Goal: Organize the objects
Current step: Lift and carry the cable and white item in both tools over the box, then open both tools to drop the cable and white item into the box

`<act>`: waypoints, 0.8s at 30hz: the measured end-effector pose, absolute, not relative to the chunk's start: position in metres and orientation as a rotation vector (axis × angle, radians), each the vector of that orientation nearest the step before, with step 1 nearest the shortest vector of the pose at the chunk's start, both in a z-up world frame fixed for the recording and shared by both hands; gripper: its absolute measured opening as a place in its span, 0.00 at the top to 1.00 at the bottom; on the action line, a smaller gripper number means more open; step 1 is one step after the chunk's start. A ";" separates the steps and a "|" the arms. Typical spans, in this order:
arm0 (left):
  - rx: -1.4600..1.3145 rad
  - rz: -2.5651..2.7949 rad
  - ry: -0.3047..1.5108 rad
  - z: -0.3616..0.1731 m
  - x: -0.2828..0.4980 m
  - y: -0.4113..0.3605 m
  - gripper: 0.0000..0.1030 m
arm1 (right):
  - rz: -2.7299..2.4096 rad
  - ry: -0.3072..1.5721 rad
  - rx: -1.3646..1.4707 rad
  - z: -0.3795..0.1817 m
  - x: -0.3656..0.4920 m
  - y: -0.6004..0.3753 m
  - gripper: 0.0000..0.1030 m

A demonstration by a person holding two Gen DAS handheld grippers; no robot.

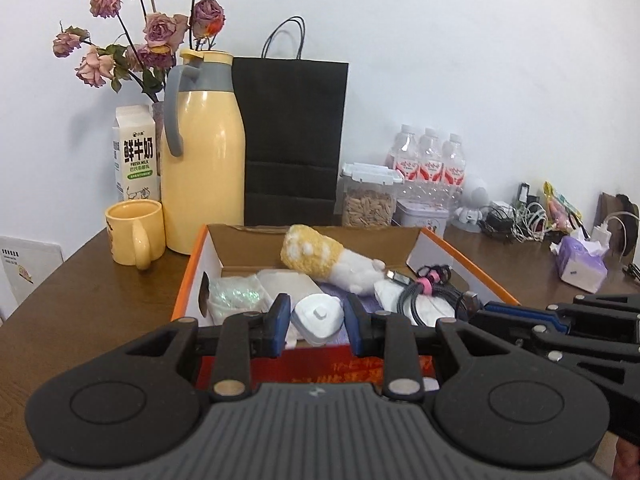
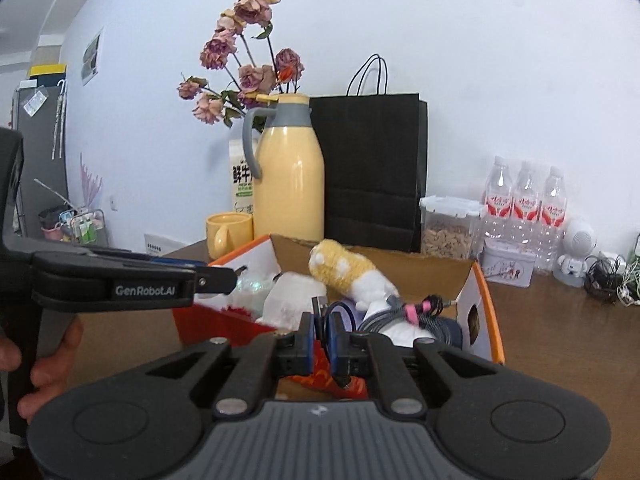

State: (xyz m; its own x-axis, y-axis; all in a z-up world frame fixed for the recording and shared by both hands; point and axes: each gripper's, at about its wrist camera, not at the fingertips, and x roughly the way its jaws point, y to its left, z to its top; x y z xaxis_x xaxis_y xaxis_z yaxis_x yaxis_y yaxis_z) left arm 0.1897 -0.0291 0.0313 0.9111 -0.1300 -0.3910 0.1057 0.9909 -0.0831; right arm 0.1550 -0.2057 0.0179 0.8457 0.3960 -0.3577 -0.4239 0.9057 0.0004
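An open cardboard box with an orange rim (image 1: 188,276) (image 2: 486,300) stands on the brown table. It holds a yellow and white plush (image 1: 316,256) (image 2: 344,266), a coiled dark cable with a pink tie (image 1: 428,300) (image 2: 400,314), plastic packets and a purple item. My left gripper (image 1: 318,316) (image 2: 222,278) hangs over the box's near edge, its blue pads closed on a white triangular plug (image 1: 318,318). My right gripper (image 2: 321,336) (image 1: 486,308) is over the box's right side, pads almost together, pinching the cable's metal connector (image 2: 319,305), which sticks up between them.
Behind the box stand a yellow mug (image 1: 134,236), a yellow jug (image 1: 204,160), a milk carton (image 1: 134,152), dried roses and a black paper bag (image 1: 292,136). To the right are a seed jar (image 1: 368,200), water bottles (image 1: 428,160), a tin, tangled chargers and a tissue pack (image 1: 580,264). A hand (image 2: 44,364) grips the left tool.
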 end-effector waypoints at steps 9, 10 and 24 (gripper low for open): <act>-0.088 -0.059 0.383 0.041 0.237 -0.024 0.71 | 0.378 0.295 -0.097 0.041 0.205 -0.195 0.94; -0.092 -0.050 0.387 0.040 0.244 -0.024 0.71 | 0.369 0.295 -0.097 0.041 0.214 -0.193 0.94; -0.013 0.086 0.376 0.007 0.273 -0.025 0.00 | 0.319 0.430 -0.044 -0.013 0.266 -0.196 0.30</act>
